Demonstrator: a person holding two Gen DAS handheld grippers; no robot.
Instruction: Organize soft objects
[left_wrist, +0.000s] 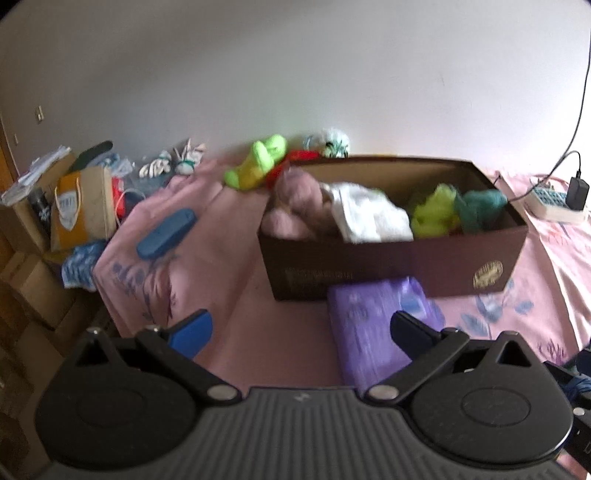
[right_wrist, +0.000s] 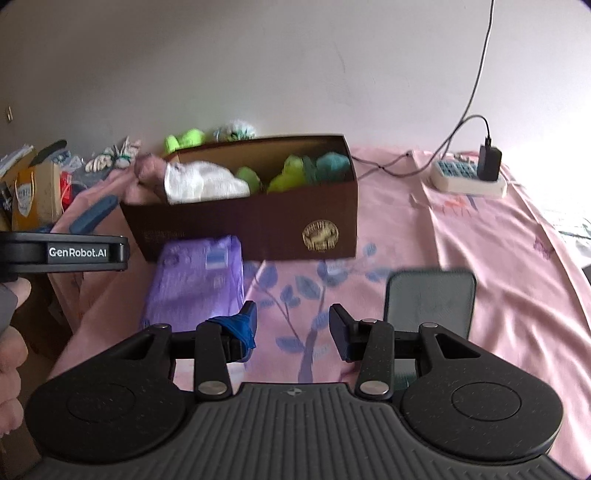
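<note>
Brown box (right_wrist: 258, 221) of soft things on pink bed, both tongs (left_wrist: 301, 332) (right_wrist: 291, 325) apart — empty

Matt brown cardboard box (left_wrist: 391, 266), glossy purple plastic pack (left_wrist: 369, 325), pink cloth bedsheet (right_wrist: 480, 258)

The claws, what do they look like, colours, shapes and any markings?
Both claws are black: a ribbed grey-black body with two round discs, silver rivets and angular linkage arms. The left claw has blue finger pads. The right claw has dark blue-black pads, one wrapped in blue material. In the right view, the left claw's side reads "GenRobot.AI" in white.
</note>
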